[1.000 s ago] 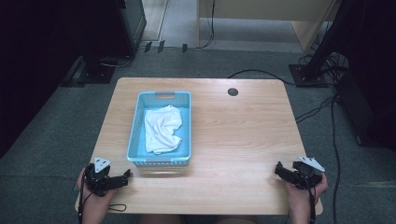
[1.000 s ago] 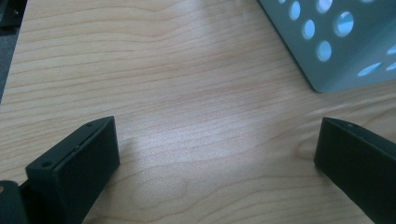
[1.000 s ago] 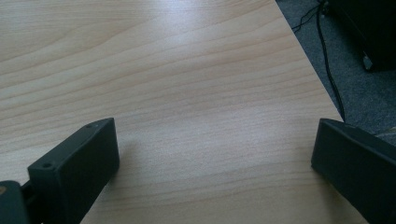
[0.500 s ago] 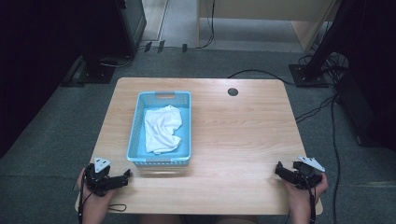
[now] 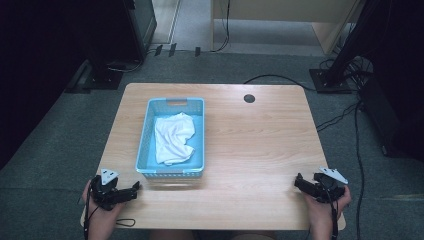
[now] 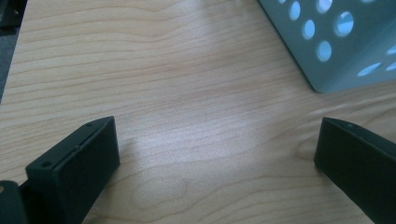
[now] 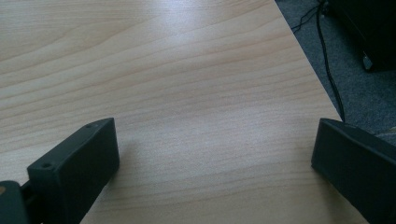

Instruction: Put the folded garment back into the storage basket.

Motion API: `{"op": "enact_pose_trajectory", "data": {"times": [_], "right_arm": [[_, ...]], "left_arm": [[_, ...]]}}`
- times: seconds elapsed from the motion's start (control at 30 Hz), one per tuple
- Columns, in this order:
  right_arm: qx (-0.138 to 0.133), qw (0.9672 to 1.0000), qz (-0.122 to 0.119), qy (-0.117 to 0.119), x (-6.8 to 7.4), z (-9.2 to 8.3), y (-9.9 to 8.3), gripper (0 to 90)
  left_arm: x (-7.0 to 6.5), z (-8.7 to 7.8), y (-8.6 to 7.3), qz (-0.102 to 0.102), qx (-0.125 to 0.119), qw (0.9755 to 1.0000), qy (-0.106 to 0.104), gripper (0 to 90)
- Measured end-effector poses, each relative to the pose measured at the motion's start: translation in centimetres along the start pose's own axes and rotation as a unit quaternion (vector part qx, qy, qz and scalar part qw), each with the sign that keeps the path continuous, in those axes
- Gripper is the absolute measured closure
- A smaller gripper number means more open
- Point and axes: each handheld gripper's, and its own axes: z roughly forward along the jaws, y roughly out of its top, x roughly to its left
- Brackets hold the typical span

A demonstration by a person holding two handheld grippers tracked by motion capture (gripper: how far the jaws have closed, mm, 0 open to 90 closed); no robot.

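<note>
Nothing has moved since a second ago. The white cloth [image 5: 172, 137] lies in the blue basket [image 5: 144, 145], just beyond the left gripper [image 5: 136, 187] and well apart from the right gripper [image 5: 298, 181]. Both grippers rest wide open on the table [image 5: 250, 145], seemingly touching nothing else.

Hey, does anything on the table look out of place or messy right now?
Only mildly: the white cloth lies crumpled, not folded, inside the blue basket. The basket sits square on the table, nothing spilled or damaged.
</note>
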Motion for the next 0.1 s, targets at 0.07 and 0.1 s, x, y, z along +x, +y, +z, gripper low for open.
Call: {"op": "enact_pose_trajectory", "data": {"times": [0.07, 0.1], "right_arm": [[0.0, 1.0, 0.0, 0.0, 0.01, 0.0, 0.0, 0.1], [0.0, 1.0, 0.0, 0.0, 0.01, -0.01, 0.0, 0.1]], "left_arm": [[0.0, 0.0, 0.0, 0.0, 0.0, 1.0, 0.0, 0.0], [0.01, 0.0, 0.0, 0.0, 0.0, 1.0, 0.0, 0.0]]}}
